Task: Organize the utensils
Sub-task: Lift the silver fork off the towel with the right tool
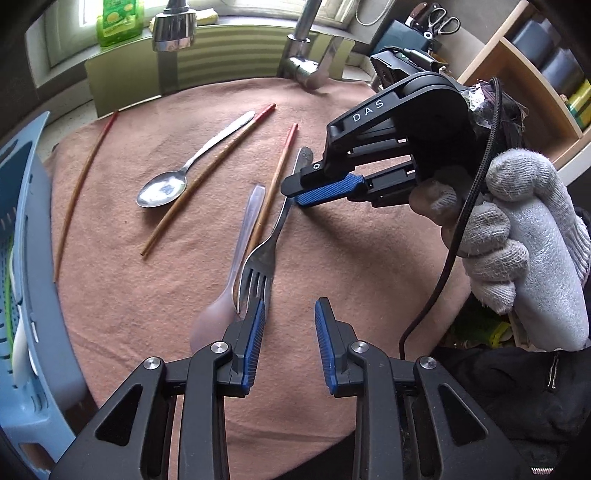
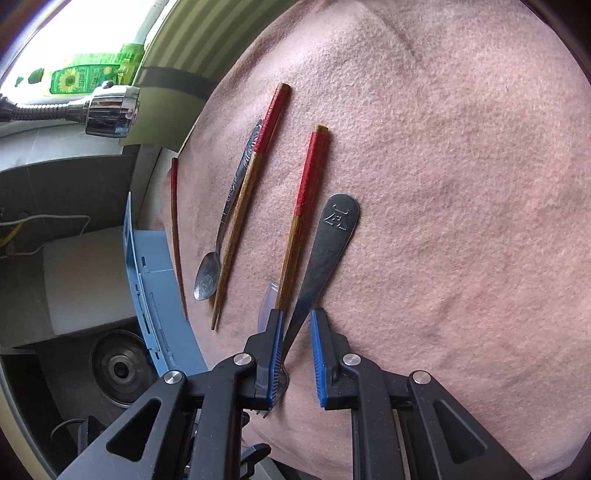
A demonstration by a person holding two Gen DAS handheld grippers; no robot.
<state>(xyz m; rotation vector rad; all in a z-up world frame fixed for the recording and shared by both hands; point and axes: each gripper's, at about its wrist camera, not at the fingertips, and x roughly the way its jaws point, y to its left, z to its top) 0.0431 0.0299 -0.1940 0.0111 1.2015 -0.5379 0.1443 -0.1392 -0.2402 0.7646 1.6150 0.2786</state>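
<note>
A metal fork (image 1: 262, 258) lies on the pink cloth (image 1: 369, 266), tines toward my left gripper (image 1: 290, 325). That gripper is open with nothing between its fingers; its left fingertip hovers at the tines. My right gripper (image 2: 297, 350), held by a gloved hand (image 1: 517, 229), straddles the fork's handle (image 2: 325, 251). Its left pad (image 2: 277, 350) lies against the handle and the right pad stands apart, so it is open. A clear plastic spoon (image 1: 240, 258) and a red-topped chopstick (image 1: 277, 173) lie beside the fork. A metal spoon (image 1: 162, 188) and two more chopsticks (image 1: 210, 181) lie further left.
A blue slotted drainer basket (image 1: 29, 258) stands at the cloth's left edge. A faucet (image 1: 306, 44), sprayer head (image 1: 173, 29) and green soap bottle (image 1: 118, 22) are at the back. A wooden shelf (image 1: 535, 74) rises at the right. The sink drain (image 2: 118, 369) shows below the basket.
</note>
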